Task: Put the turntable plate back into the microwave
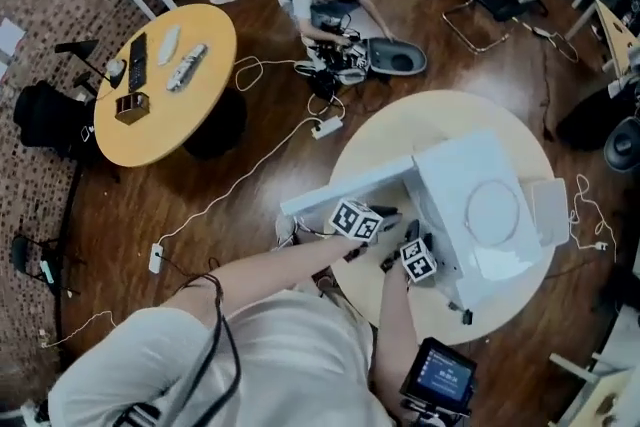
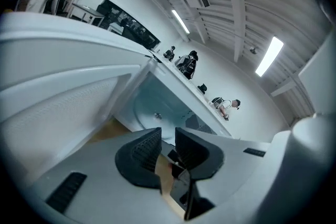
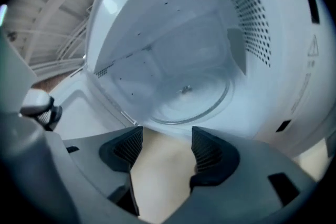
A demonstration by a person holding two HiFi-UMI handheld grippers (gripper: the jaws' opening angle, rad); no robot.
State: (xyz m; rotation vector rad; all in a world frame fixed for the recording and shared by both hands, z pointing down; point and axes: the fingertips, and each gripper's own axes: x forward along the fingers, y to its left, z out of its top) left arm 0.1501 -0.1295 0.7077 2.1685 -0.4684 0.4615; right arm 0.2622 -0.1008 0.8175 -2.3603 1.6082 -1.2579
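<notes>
A white microwave [image 1: 470,205] stands on a round pale table [image 1: 370,155], its door [image 1: 345,185] swung open to the left. The clear glass turntable plate [image 3: 189,97] lies flat on the cavity floor; it also shows in the left gripper view as plate [image 2: 155,113]. My right gripper [image 3: 167,147] hangs just outside the cavity mouth, open wide with nothing between its pads. My left gripper [image 2: 168,139] is beside the open door [image 2: 63,107], its jaws a narrow gap apart with nothing in them. In the head view, left gripper [image 1: 388,215] and right gripper [image 1: 412,235] sit close together at the microwave's front.
A round outline [image 1: 493,210] shows on the microwave's top, and a flat white panel [image 1: 550,210] lies to its right. A person [image 1: 330,0] crouches on the floor beyond. A yellow round table [image 1: 165,85] stands far left. Cables and a power strip [image 1: 326,127] cross the floor.
</notes>
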